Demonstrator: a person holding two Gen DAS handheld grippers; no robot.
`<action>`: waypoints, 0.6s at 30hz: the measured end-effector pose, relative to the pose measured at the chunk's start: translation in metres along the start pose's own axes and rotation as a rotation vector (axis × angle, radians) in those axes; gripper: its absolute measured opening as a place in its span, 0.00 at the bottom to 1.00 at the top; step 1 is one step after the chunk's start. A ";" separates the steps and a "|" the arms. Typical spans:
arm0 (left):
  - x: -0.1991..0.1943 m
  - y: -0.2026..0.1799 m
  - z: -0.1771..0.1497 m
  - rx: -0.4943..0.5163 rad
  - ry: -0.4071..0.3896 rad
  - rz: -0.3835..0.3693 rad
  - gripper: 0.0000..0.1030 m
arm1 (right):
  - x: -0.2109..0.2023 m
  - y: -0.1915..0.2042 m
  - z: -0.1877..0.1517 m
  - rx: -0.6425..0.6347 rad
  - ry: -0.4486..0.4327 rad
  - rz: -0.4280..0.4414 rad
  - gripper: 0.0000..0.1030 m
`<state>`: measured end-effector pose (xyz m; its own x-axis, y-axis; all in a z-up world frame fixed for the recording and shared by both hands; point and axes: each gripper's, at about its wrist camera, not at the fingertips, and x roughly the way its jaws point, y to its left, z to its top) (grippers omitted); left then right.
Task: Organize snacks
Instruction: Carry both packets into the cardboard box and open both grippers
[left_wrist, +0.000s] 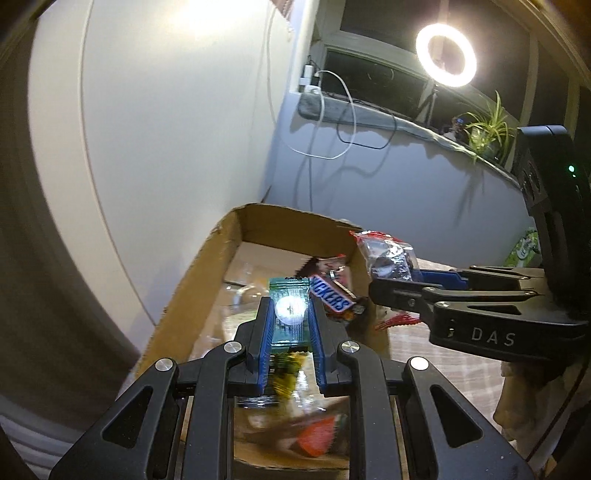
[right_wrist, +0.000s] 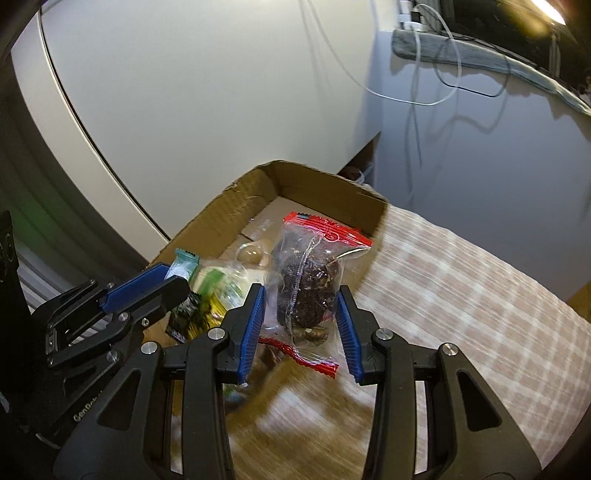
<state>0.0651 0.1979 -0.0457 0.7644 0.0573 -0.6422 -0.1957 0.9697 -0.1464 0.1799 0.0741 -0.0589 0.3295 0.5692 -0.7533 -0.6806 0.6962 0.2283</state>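
- Left wrist view: my left gripper (left_wrist: 290, 314) pinches a green wrapped bar (left_wrist: 289, 314), long axis running along the fingers, lower centre of frame.
- That bar hangs over the open cardboard box (left_wrist: 207, 266), which fills the middle of the frame; a Snickers bar (left_wrist: 330, 297) lies inside the box, just right of my left fingertips.
- Right wrist view: my right gripper (right_wrist: 300, 306) holds a clear bag with red seals (right_wrist: 308, 280), dark cookie-like pieces inside, between the blue pads, centre of frame.
- Bag stands upright along the fingers, top seal toward the box's far wall.
- Bag sits over the box's right wall in both views, above the checked tablecloth (right_wrist: 461, 295) edge; the drop spot lies ahead and to the left.
- Left gripper is already well inside the box, so I judge it the nearer to release.
- Both claws crowd the same near corner; I'd watch for a bump.
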 end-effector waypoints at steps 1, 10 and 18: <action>0.001 0.002 0.000 -0.003 0.001 0.002 0.17 | 0.003 0.002 0.001 -0.004 0.005 0.003 0.40; 0.001 0.017 0.001 -0.030 0.000 0.021 0.20 | 0.028 0.020 0.009 -0.035 0.039 0.027 0.40; -0.003 0.025 0.000 -0.056 -0.007 0.043 0.26 | 0.028 0.024 0.011 -0.043 0.030 0.031 0.53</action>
<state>0.0578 0.2223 -0.0472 0.7590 0.1001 -0.6434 -0.2617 0.9517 -0.1607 0.1796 0.1119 -0.0681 0.2891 0.5764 -0.7643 -0.7179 0.6587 0.2252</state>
